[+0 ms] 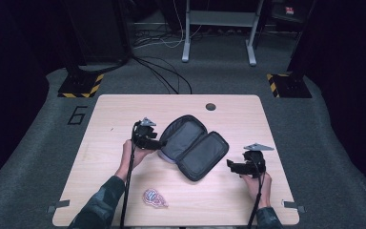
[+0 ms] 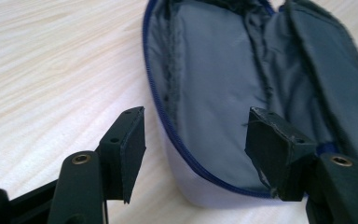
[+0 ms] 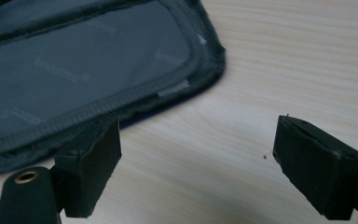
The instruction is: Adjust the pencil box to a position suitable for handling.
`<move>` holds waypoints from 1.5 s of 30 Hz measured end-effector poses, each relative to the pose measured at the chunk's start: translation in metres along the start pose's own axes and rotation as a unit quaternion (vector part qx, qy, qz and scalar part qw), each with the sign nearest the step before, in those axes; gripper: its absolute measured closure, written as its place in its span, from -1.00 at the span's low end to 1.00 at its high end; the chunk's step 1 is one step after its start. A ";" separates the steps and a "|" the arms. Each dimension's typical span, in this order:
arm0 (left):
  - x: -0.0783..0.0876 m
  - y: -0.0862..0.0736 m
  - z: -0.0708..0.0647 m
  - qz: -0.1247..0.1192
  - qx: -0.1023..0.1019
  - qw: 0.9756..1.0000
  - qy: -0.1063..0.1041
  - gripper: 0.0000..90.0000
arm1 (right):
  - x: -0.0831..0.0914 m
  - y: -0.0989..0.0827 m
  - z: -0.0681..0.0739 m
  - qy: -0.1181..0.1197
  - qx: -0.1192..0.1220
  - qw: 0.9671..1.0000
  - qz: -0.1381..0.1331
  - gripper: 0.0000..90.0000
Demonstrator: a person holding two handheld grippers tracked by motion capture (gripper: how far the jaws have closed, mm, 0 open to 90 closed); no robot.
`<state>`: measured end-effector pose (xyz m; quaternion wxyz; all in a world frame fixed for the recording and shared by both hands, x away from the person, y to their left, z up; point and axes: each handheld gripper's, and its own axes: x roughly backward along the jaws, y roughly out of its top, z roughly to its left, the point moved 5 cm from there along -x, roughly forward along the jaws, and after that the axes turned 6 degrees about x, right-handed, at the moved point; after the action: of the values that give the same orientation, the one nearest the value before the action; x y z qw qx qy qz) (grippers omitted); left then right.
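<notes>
High view: an open pouch (image 1: 194,147) lies mid-surface (image 1: 124,114), both halves spread flat, lining up.
Left hand-held gripper (image 1: 158,142): released, jaws apart astride the pouch's near rim, one pad (image 2: 276,144) inside on the lining, one outside; nothing pinched.
Right hand-held gripper (image 1: 229,164): released, jaws wide over bare wood just beside the pouch's other end, apart from it.
Why so: likely each end is freed so the pouch stays splayed for filling.
Packet (image 1: 154,197): near the front edge, well apart.
Writing: a "6" (image 1: 77,115) on the floor; faint lining print, unreadable.
</notes>
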<state>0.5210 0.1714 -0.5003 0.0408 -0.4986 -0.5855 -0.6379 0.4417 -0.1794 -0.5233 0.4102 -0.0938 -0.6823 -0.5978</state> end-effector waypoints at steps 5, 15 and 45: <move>-0.006 0.002 0.007 -0.002 0.011 1.000 -0.001 0.03 | -0.016 0.016 0.022 0.004 0.004 1.000 0.008 -0.54; -0.013 -0.002 0.008 0.019 -0.010 1.000 0.010 0.66 | -0.046 0.015 0.042 -0.003 0.022 0.998 0.059 0.06; 0.002 -0.038 -0.030 0.039 -0.013 0.999 -0.013 0.81 | -0.075 0.040 0.001 -0.010 0.002 0.998 0.064 0.38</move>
<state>0.4783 0.1607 -0.5199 0.0515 -0.5299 -0.5577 -0.6368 0.5145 -0.1405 -0.5445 0.4404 -0.1424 -0.6802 -0.5684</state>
